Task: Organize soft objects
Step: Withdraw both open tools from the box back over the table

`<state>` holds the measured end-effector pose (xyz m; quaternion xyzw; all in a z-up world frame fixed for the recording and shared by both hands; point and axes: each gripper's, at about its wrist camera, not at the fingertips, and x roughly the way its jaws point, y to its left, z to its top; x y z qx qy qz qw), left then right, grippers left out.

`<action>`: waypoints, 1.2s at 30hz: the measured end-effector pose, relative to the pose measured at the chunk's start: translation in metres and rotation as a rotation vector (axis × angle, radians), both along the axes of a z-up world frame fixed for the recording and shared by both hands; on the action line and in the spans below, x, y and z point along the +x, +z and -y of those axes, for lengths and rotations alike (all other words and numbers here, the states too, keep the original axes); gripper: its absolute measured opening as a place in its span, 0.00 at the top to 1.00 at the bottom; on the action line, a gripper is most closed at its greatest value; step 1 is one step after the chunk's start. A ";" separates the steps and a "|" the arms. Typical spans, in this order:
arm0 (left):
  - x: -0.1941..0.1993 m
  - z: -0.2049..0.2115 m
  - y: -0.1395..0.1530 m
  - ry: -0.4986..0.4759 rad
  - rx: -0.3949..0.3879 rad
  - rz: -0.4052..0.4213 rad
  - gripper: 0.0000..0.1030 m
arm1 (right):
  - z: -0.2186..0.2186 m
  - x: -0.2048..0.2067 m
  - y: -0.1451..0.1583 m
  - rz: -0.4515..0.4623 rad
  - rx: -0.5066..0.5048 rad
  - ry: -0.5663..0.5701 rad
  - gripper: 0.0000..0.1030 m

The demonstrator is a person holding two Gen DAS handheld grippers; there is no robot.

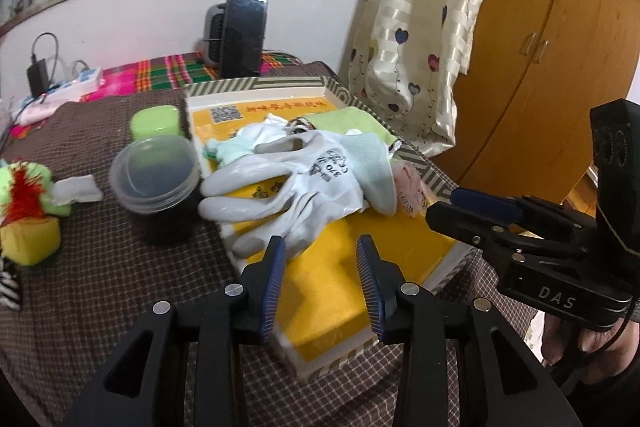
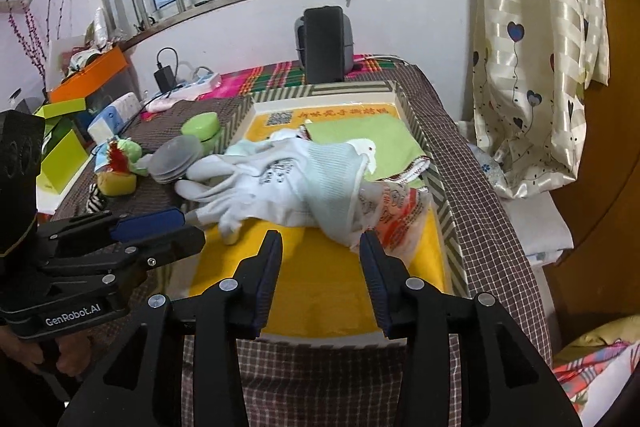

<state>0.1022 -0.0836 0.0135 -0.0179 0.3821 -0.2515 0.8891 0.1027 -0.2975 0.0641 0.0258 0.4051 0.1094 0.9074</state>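
The right gripper (image 1: pixel 472 207) carries "DAS" in pale letters on its black body, and the left gripper (image 2: pixel 176 227), seen from the right wrist, reads "GenRobot.AI". The work gloves (image 1: pixel 304 183) show dark print on the white back, sideways and too distorted to read beyond a few digits; the tray (image 1: pixel 404 251) has a QR code and a line of red characters on its yellow floor, not legible here. A thin plastic bag (image 2: pixel 400 215) with red print lies partly under the glove cuff, its text blurred. The gloves — white knit with grey-coated fingers and pale mint cuffs — lie in a loose heap across the tray's middle, fingers reaching over its left rim toward a lidded clear cup (image 1: pixel 154 175). Behind them lies a folded green cloth (image 2: pixel 364 143), half covered. Both grippers' jaws stand spread with nothing between them, just short of the gloves.
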 end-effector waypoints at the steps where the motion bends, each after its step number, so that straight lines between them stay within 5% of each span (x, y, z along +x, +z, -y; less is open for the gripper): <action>1: -0.002 -0.002 0.000 0.004 0.002 0.002 0.66 | -0.002 -0.002 0.001 0.002 -0.001 0.004 0.60; 36: -0.041 -0.065 0.003 0.175 0.024 0.042 0.65 | -0.078 -0.027 0.014 0.024 -0.012 0.169 0.60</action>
